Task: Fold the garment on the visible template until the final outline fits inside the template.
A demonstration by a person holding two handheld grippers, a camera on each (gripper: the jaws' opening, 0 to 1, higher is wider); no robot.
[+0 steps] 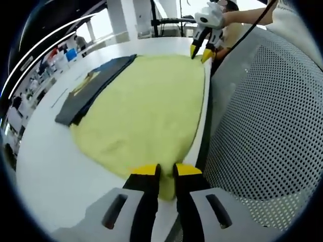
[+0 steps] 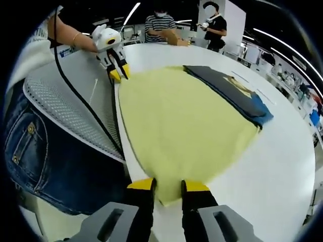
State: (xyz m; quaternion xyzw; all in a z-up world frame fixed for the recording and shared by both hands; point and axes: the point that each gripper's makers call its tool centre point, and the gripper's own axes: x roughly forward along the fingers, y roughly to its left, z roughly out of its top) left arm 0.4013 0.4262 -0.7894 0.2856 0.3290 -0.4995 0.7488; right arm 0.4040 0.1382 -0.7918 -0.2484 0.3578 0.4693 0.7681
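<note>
Left gripper view: pale yellow soft cloth garment (image 1: 146, 108) spread flat on white tabletop (image 1: 45, 171), near edge hanging just over the table's edge beside a white perforated mesh panel (image 1: 267, 116). Left gripper (image 1: 166, 170) low in frame, yellow-tipped black jaws set close together on the near corner of the cloth; whether fabric is actually pinched between them, cannot tell for certain, though cloth sits in the narrow gap. Right gripper (image 1: 202, 52) at the far end of the same long edge, jaws nearly together at the cloth's border.

Right gripper view: same layout mirrored. Right gripper (image 2: 167, 184) with jaws slightly apart around a near corner of the yellow garment (image 2: 176, 121); left gripper (image 2: 118, 72) at the far corner. Dark grey folded garment with blue and yellow print (image 2: 232, 93) lying along the yellow cloth's right side, touching or overlapping its edge. Template outline not discernible beneath the fabric.

Handling, as judgement: light, limp, easily wrinkled, prone to sliding on the smooth top; no stiffness to hold a crease. Best taken at the two corners of one long edge, lifted together and carried across evenly to keep the fold straight.
</note>
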